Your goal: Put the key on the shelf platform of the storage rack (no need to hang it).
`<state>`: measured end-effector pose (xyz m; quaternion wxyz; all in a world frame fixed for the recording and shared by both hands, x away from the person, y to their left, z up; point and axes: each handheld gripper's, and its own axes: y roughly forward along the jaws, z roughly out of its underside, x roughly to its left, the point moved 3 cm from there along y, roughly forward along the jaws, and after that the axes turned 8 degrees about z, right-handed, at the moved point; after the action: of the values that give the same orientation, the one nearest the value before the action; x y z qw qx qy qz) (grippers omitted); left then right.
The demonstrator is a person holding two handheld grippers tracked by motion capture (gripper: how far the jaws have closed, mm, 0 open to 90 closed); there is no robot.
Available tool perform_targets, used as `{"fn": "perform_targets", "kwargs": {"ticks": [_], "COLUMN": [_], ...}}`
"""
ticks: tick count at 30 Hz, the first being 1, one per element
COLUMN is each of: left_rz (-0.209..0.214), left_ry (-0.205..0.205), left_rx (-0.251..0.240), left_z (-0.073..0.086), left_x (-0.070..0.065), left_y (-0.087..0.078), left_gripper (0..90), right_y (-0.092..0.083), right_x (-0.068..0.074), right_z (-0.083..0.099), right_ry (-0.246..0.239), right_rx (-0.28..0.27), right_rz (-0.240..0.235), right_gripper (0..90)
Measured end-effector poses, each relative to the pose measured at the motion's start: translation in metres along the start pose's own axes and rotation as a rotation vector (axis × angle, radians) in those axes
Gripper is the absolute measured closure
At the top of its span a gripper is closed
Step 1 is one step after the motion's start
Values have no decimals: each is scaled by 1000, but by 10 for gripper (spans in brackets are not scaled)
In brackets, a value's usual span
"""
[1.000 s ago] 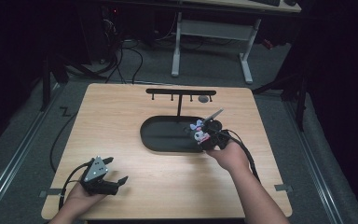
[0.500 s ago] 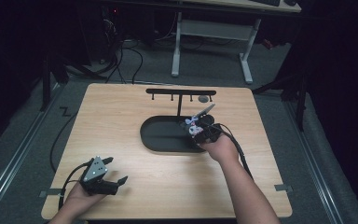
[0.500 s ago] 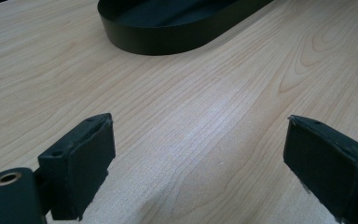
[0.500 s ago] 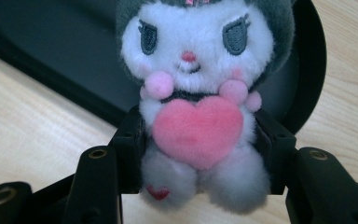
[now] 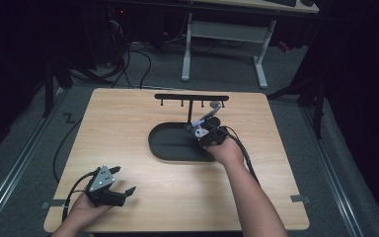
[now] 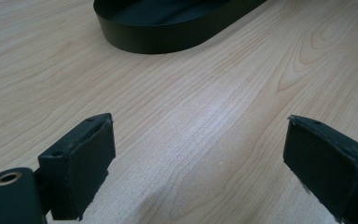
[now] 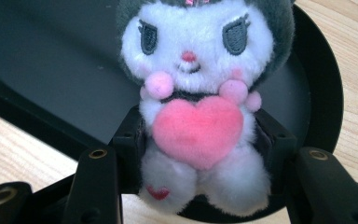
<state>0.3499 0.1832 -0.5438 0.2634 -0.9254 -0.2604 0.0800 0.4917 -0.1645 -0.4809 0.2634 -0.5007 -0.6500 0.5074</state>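
The right gripper [image 7: 198, 140] is clamping a plush toy [image 7: 200, 93] over the black tray's [image 5: 165, 148] right end, seemingly unplaced, while the left gripper [image 5: 123, 190] is resting spread, empty, near the tabletop's [image 5: 128, 113] front-left corner.

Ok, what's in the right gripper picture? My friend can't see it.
A small white plush toy with a dark hood hugs a pink heart, squeezed at its sides between the right gripper's two black fingers. Behind it lies a black oval tray on a wooden table.
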Motion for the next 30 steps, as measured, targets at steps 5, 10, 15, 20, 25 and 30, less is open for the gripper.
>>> {"fn": "perform_targets", "kwargs": {"ticks": [5, 10, 15, 20, 25, 30], "left_rz": [1, 1, 2, 3, 1, 3], "left_ry": [3, 5, 9, 5, 7, -5], "left_rx": [1, 4, 8, 10, 13, 11], "left_z": [0, 0, 0, 0, 0, 0], "left_x": [0, -1, -1, -1, -1, 1], "left_y": [0, 0, 0, 1, 1, 1], "left_gripper": [100, 101, 102, 103, 103, 103], "right_y": [5, 3, 5, 12, 21, 17], "right_x": [2, 2, 2, 4, 4, 5], "right_z": [3, 8, 13, 17, 19, 14], "right_ry": [-23, -33, -37, -29, -23, -11], "right_rx": [29, 61, 80, 94, 93, 64], "right_rz": [13, 15, 19, 6, 10, -6], "right_gripper": [476, 474, 474, 472, 458, 358]}}
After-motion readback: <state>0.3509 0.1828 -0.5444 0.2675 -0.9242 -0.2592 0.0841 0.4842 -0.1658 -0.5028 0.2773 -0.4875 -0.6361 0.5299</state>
